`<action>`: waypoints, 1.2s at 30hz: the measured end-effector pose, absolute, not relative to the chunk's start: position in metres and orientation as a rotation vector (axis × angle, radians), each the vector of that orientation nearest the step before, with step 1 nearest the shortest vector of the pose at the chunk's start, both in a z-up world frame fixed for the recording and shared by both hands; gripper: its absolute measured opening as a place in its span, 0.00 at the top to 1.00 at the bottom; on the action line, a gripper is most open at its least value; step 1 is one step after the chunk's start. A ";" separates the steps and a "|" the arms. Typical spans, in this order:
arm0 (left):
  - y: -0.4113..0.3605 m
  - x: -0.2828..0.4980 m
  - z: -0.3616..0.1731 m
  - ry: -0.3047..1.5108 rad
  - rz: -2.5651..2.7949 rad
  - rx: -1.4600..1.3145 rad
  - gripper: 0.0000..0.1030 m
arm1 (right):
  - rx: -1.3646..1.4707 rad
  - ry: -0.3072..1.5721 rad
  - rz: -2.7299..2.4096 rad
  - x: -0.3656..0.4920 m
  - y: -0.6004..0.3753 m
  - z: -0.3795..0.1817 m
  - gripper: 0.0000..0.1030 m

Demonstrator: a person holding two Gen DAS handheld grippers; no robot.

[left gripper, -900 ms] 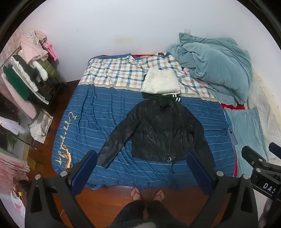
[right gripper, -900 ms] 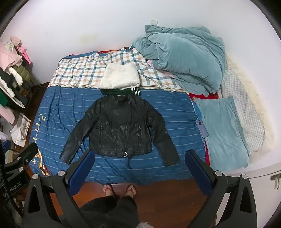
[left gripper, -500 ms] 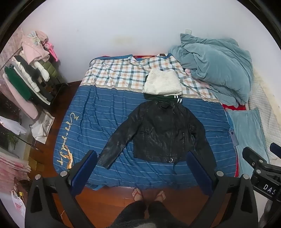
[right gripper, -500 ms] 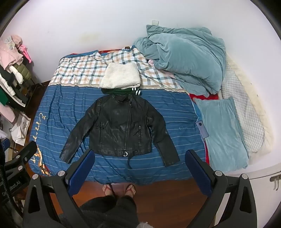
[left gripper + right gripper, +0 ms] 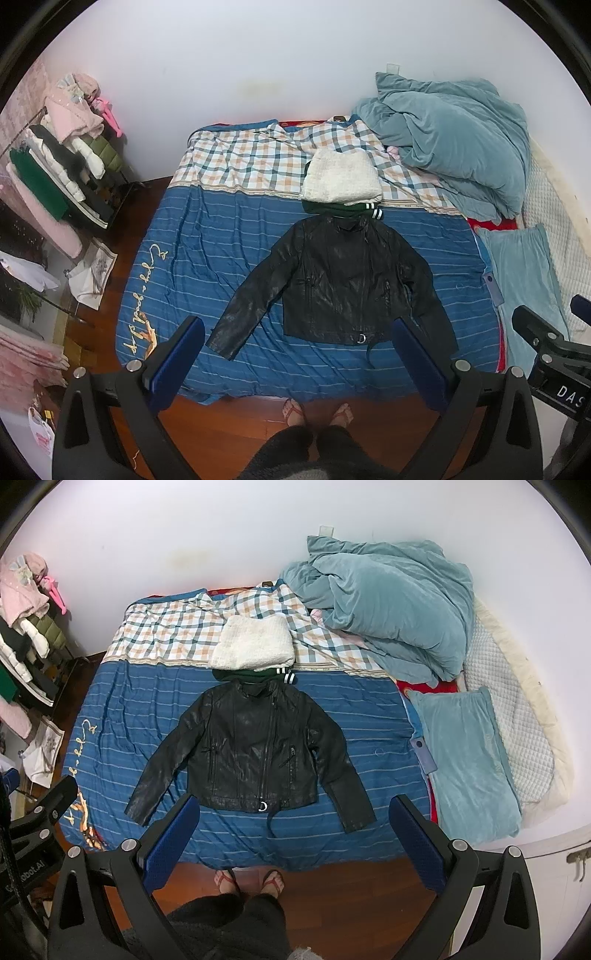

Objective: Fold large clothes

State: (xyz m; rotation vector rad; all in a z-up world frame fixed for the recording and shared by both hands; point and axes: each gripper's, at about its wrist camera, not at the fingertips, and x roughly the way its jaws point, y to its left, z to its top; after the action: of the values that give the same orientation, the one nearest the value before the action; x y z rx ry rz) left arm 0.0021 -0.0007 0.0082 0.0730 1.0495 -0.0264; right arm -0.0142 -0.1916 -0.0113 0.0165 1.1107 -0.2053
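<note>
Both tools gape above jacket [image 5: 343, 280] (spread flat).

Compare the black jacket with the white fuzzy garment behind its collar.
The black jacket is shiny and smooth; the white fuzzy garment is matte and nubbly. The jacket lies spread open with sleeves out; the white garment sits folded into a compact block. The jacket covers more bed. Both lie on the bed.

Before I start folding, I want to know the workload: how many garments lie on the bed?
3: a black jacket spread flat mid-bed, a folded white fleece beyond its collar, and a green garment under the fleece. More may be hidden under the teal duvet.
</note>
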 end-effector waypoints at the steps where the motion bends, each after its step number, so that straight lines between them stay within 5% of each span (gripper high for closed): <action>1: -0.001 0.002 0.008 1.049 -0.027 0.073 0.00 | 0.014 1.111 -0.207 -0.013 -0.193 -0.009 0.00; 36: -0.014 0.002 0.015 1.038 -0.037 0.086 0.00 | 0.012 1.102 -0.208 -0.010 -0.196 0.006 0.00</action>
State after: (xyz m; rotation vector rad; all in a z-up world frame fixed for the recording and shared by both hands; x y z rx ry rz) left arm 0.0020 -0.0135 0.0146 0.0865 1.0384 -0.0367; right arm -0.0095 -0.1964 0.0060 0.0122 1.1023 -0.2080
